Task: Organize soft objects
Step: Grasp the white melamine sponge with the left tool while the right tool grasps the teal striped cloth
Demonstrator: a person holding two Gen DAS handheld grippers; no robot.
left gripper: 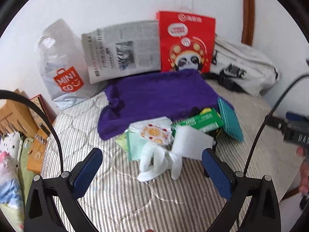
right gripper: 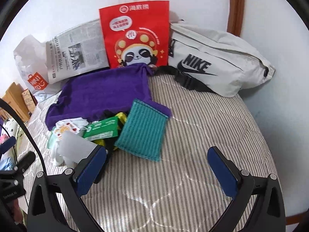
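A pile of soft things lies on the striped bed. A purple cloth [left gripper: 154,96] [right gripper: 108,90] spreads at the back. A teal knitted cloth [right gripper: 143,129] [left gripper: 229,119] rests beside a green packet [left gripper: 200,121] [right gripper: 102,128]. White socks [left gripper: 160,160] and a white foam block [left gripper: 191,143] lie in front, next to a fruit-print tissue pack [left gripper: 156,133]. My left gripper [left gripper: 152,171] is open, its fingers either side of the socks. My right gripper [right gripper: 157,171] hangs open above bare bedding, just below the teal cloth.
Against the wall stand a red panda paper bag [right gripper: 135,36], a newspaper [left gripper: 121,50], a Miniso plastic bag [left gripper: 59,63] and a white Nike waist bag [right gripper: 216,60]. A wooden shelf [left gripper: 13,114] sits left of the bed. A person's hand [left gripper: 304,174] holds the other gripper at the right.
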